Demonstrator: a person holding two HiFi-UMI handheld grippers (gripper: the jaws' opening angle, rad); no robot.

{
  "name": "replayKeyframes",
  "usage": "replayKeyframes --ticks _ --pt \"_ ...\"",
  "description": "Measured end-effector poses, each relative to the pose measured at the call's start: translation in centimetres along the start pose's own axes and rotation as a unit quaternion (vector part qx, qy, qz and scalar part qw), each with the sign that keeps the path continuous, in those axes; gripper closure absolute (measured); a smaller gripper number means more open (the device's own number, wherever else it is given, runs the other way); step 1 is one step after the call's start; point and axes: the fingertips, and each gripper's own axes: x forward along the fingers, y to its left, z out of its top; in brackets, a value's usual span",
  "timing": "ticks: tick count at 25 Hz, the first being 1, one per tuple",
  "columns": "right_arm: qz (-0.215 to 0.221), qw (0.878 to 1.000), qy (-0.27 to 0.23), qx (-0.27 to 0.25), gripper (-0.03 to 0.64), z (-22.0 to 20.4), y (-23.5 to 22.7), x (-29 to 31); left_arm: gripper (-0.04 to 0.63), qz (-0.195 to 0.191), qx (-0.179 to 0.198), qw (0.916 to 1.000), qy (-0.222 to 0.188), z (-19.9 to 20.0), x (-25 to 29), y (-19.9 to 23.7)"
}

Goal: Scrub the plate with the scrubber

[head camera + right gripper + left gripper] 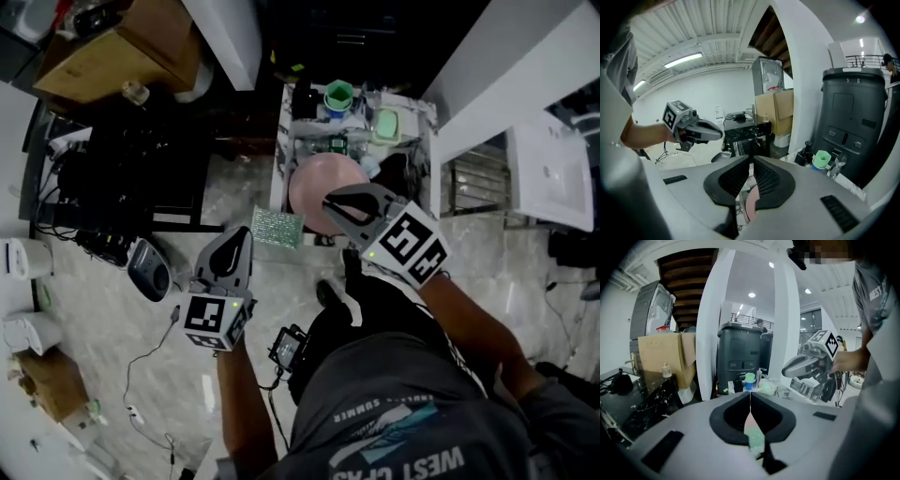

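Left gripper [246, 234] is out front at left, pointing slightly down — jaws pressed together on the thin edge of the scrubber [277, 227]. Right gripper [330, 202] is near it at right, also tilted down, jaws nearly closed on the rim of the plate [305, 183]. The two tips angle toward each other, apart. Bare left forearm [246, 403] and right forearm [473, 323] both reach forward from the torso — elbows bent.
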Motion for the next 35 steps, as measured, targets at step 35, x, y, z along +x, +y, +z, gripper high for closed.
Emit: replayKeyframes --ticks 35 --pt "-0.124 0.958 0.232 0.111 0.468 -29.1 -21.0 12.2 0.399 0.025 -0.093 0.9845 0.147 -14.9 11.2 4.5"
